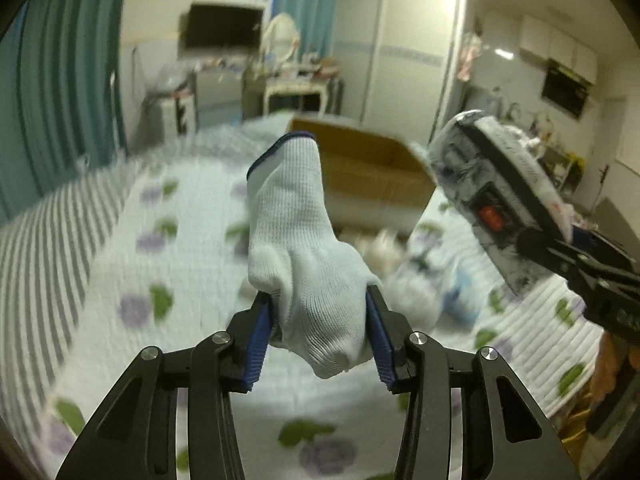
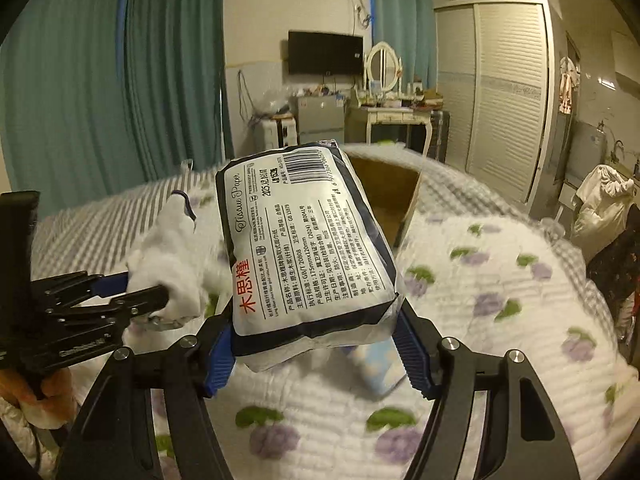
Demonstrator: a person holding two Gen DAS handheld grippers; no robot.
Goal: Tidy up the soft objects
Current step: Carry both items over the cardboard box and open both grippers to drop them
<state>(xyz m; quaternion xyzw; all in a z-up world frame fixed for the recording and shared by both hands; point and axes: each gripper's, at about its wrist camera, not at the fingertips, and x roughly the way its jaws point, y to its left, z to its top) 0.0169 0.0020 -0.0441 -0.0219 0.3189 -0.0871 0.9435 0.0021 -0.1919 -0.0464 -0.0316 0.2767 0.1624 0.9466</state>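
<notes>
The left gripper (image 1: 318, 334) is being squeezed shut on a white glove (image 1: 294, 240), and the right gripper (image 2: 316, 344) on a tissue pack (image 2: 304, 236). Both are being held up over the bed (image 2: 500, 320), near the cardboard box (image 1: 372, 176). The floppy glove may slip out if the grip is loosened too soon.

bed (image 2: 500, 280): white quilt w/ purple flowers, green leaves
on bed: open cardboard box (image 1: 372, 168) at far end; blue-white packet (image 2: 380, 364)
</notes>
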